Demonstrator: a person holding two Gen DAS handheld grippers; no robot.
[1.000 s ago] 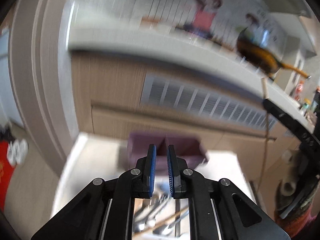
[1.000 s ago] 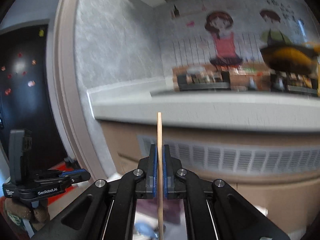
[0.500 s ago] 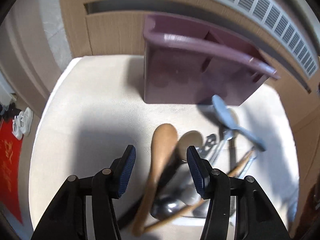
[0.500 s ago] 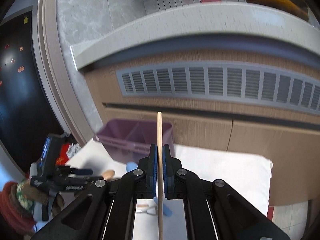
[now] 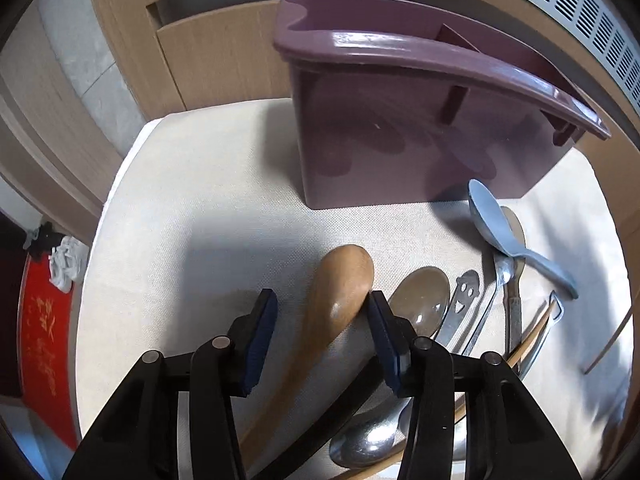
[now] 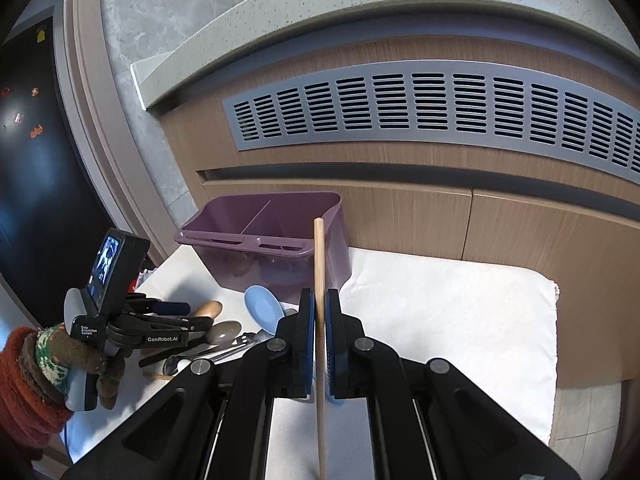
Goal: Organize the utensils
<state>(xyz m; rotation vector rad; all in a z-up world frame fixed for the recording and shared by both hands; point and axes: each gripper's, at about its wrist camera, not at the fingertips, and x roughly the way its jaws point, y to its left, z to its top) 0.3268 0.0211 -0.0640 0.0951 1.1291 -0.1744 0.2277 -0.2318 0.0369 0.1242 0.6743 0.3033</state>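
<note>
In front of the purple caddy (image 5: 400, 128), the left gripper (image 5: 322, 320) straddles the wooden spoon (image 5: 336, 300) with jaws spread wide, seemingly ready to pinch it, while the right gripper (image 6: 316, 320) clamps a chopstick (image 6: 319, 264) upright, apparently for dropping in.

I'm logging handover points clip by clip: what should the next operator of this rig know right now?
Left gripper: open, fingers either side of the wooden spoon, not closed on it.
Right gripper: shut on a wooden chopstick, held upright in front of the purple caddy.
Caddy: both visible compartments look empty.
Left to sort: wooden spoon, blue spoon, metal spoons and other cutlery piled on the white cloth.
</note>
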